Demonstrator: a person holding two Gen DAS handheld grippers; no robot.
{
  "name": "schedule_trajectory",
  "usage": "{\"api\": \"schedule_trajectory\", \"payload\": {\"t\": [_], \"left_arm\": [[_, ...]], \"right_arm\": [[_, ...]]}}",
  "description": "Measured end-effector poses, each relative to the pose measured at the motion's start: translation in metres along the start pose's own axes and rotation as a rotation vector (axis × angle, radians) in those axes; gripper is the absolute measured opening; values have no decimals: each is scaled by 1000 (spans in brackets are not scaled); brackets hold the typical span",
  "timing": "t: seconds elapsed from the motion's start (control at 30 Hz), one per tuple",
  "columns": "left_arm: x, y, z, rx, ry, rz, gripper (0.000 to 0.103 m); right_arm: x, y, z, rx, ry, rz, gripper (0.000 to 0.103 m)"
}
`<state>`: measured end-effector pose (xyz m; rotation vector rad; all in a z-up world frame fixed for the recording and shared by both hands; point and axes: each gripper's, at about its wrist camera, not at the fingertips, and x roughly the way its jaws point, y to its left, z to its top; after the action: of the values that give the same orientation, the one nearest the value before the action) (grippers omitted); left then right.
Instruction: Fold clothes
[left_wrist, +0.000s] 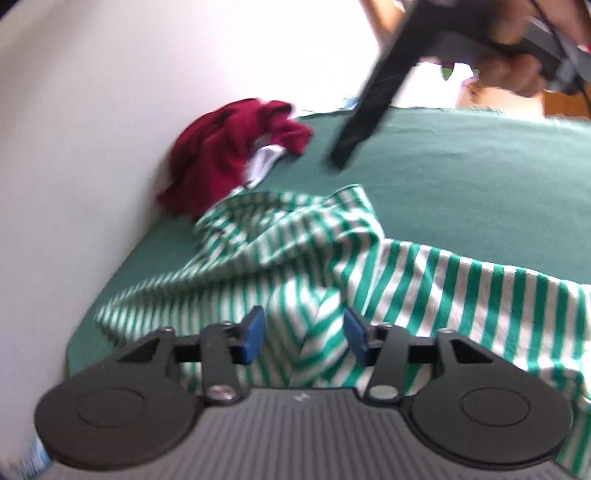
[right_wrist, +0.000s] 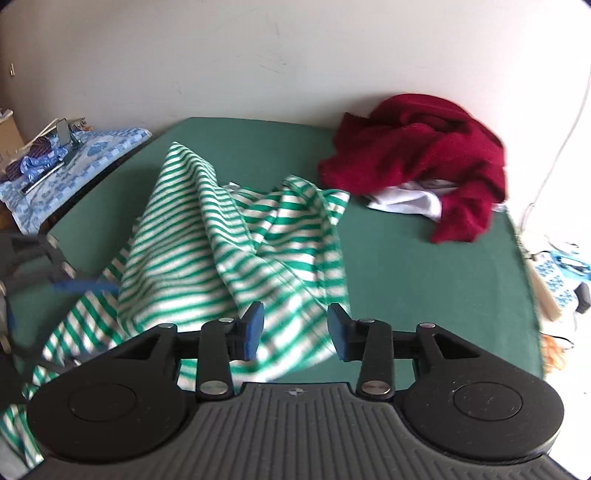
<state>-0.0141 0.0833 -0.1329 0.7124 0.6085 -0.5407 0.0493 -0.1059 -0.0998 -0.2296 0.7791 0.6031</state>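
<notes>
Striped shirt (right_wrist: 236, 236) lies crumpled beneath both parted tools, ungripped.

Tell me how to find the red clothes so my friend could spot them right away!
Look at the big green table against the pale wall. In its far corner by the wall lies a crumpled dark red garment, on top of something white. Unlike the striped green-and-white shirt nearer you, it is plain red.
</notes>
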Motion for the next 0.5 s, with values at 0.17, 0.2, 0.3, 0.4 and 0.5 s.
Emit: {"api": "schedule_trajectory", "payload": {"t": [0.17,0.2,0.3,0.4,0.5], "left_arm": [[39,9,-1,-13,100,-43,17],[41,13,-3,-36,109,-54,14],[35,21,-7,-101,104,-66,9],[26,25,-6,-144,84,-48,6],[-5,33,-2,-194,18,-12,5]], "right_arm": [[37,-6,11,45,-12,59,45],[47,-10,13,59,3,60,46],[69,-24,15,139,81,145,39],[71,-38,18,215,116,241,8],[29,-47,32,228,-36,287,7]]}}
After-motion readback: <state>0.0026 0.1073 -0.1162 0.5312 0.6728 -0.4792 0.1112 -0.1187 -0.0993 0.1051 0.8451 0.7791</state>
